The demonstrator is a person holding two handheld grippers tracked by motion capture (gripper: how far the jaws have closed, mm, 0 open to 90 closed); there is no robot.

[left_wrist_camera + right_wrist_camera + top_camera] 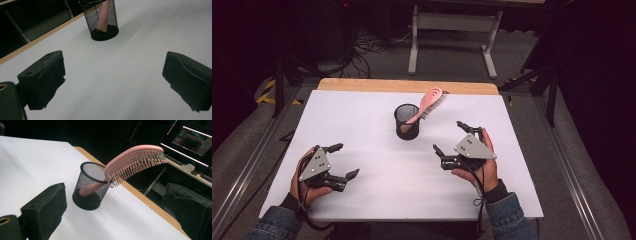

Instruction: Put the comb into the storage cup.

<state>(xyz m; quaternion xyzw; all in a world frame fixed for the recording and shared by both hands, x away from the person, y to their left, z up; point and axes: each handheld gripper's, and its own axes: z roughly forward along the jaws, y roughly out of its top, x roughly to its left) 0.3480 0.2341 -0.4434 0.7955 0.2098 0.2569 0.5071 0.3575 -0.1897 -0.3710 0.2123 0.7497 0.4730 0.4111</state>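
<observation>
Two hand-held grippers rest low over the near part of the white surface (377, 165), each gripped by a hand coming out of a denim sleeve. From above, the left gripper (346, 161) sits near the front left, its fingers spread wide with nothing between them, its grey three-cornered plate tilted toward the left edge. The right gripper (449, 137) lies to the right of centre, fingers likewise spread wide and empty, angled toward the far left.

Farther back, near the middle of the surface and well apart from both grippers, stands the black wire-mesh cup (407, 121). A pink plastic hairbrush (430, 103) stands in it handle down, its head leaning out over the rim toward the far right.

The left gripper view shows the cup (101, 21) beyond its open fingers (42, 80), with the pink handle seen through the mesh but the brush head cut off at the top edge. The right gripper view shows what that one lacks: the brush head (136, 161) with its rows of bristles facing down, reaching past the wooden far edge, and a lit monitor (193, 141) in the dark beyond.
</observation>
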